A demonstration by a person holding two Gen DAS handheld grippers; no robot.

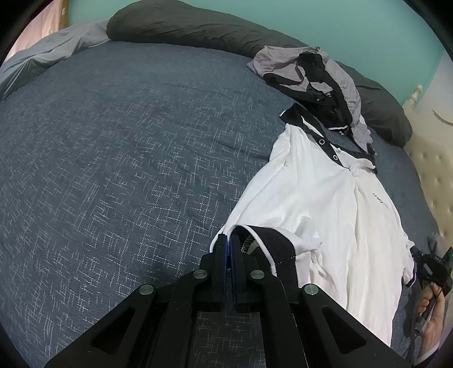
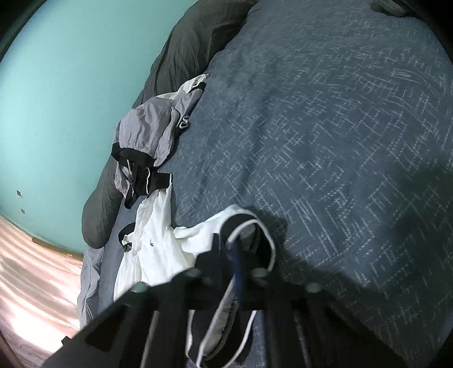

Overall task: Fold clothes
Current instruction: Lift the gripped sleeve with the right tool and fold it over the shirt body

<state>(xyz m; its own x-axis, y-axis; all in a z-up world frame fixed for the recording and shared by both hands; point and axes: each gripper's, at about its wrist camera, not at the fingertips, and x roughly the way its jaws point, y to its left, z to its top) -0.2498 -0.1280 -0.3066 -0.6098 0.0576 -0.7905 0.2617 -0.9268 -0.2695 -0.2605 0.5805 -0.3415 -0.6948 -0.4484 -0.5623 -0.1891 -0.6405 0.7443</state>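
Observation:
A white polo shirt (image 1: 320, 203) with dark collar and sleeve cuffs lies stretched along the right side of the blue bed (image 1: 127, 141). My left gripper (image 1: 228, 240) is shut on the shirt's dark-trimmed sleeve cuff (image 1: 266, 243). In the right wrist view, blurred by motion, my right gripper (image 2: 235, 249) is shut on another dark, white-piped edge of the same shirt (image 2: 158, 249), which hangs down between and below the fingers. A hand with the right gripper's body (image 1: 433, 271) shows at the far right edge of the left wrist view.
A crumpled grey and black garment (image 1: 320, 76) lies beyond the shirt's collar, against a dark grey pillow (image 1: 198, 25). A cream tufted headboard (image 1: 436, 175) and a teal wall (image 2: 56, 99) border the bed. A grey sheet (image 1: 42, 53) is bunched at the far left.

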